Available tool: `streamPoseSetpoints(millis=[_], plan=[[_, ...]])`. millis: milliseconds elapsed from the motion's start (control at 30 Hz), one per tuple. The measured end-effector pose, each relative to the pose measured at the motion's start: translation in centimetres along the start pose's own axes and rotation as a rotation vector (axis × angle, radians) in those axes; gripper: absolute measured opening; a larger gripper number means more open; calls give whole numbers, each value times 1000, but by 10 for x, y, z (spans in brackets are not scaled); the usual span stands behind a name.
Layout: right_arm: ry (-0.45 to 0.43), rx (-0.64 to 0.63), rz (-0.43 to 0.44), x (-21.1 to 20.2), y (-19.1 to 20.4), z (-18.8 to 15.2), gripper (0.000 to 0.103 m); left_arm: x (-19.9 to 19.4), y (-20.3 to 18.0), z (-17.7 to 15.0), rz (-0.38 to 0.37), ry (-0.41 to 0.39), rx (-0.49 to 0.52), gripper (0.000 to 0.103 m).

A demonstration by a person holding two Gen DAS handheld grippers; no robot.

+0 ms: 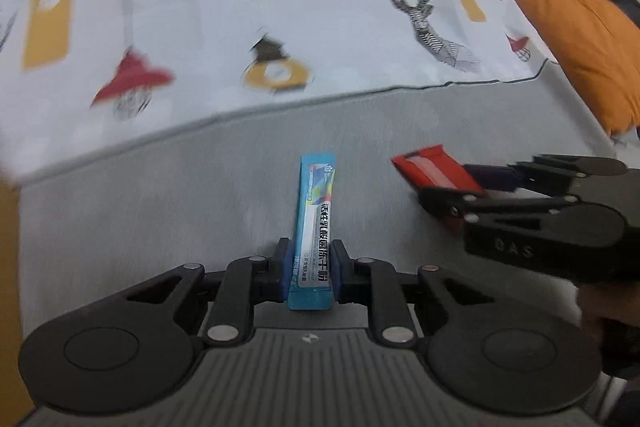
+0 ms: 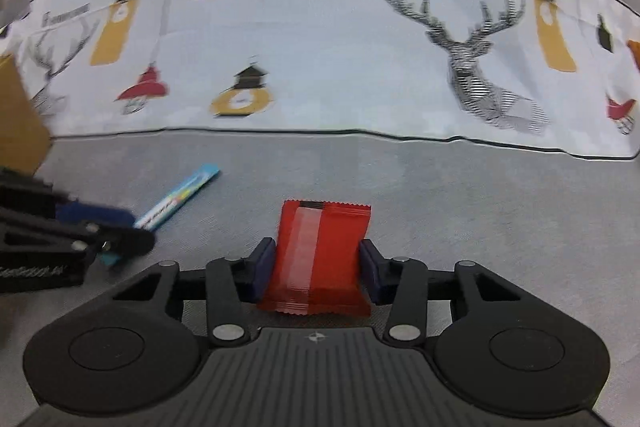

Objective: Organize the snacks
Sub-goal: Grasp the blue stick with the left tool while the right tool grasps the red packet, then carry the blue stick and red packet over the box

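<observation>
My left gripper (image 1: 310, 261) is shut on a long blue stick sachet (image 1: 314, 223) that points forward over the grey sofa seat. My right gripper (image 2: 316, 265) is shut on a red snack packet (image 2: 320, 255). In the left wrist view the right gripper (image 1: 460, 187) shows at the right with the red packet (image 1: 432, 173) in it. In the right wrist view the left gripper (image 2: 120, 231) shows at the left with the blue sachet (image 2: 180, 197) sticking out.
A white cloth (image 1: 240, 27) printed with lamps and a deer head (image 2: 476, 67) covers the sofa ahead. An orange cushion (image 1: 588, 55) lies at the right. A tan cardboard box (image 2: 18, 115) stands at the left edge.
</observation>
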State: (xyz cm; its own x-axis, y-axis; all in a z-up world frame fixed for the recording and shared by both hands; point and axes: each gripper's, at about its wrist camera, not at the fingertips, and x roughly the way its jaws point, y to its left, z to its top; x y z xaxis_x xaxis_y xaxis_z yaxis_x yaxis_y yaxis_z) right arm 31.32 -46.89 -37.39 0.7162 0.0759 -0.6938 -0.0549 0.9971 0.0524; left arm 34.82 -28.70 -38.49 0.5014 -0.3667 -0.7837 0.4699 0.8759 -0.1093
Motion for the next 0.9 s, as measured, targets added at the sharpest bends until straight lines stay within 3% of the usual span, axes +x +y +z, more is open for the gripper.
streamPoseSetpoints(millis=[100,200,233,333,400,433,467,533,733,900], plan=[[-4,-32,36,-4,7,-5,47,-17,1,-17,18,-1,-46,23],[-5,-43,45,-6,8,-8,51,-17,0,-18,47,-23,-28,45],[-4,-43,47,-6,9,-9,53,-14,1,-16,54,-28,-26,52],[-6,-88,49,-3,15,-12,69,-1,1,-5,43,-18,9,53],[-2,-91,45,0,16,-9,72,7,-7,4,56,-6,86,45],[-2,-67,47,1,13,-7,71,9,-11,7,63,-4,125,24],[-5,-56,37,2,12,-5,63,9,-14,10,53,8,143,17],[-11,-40,24,3,10,-1,50,8,-15,12,57,30,139,17],[-12,-7,29,6,9,6,45,-3,-5,6,67,60,84,17],[-32,36,66,-2,13,9,45,-29,-3,3,71,40,81,17]])
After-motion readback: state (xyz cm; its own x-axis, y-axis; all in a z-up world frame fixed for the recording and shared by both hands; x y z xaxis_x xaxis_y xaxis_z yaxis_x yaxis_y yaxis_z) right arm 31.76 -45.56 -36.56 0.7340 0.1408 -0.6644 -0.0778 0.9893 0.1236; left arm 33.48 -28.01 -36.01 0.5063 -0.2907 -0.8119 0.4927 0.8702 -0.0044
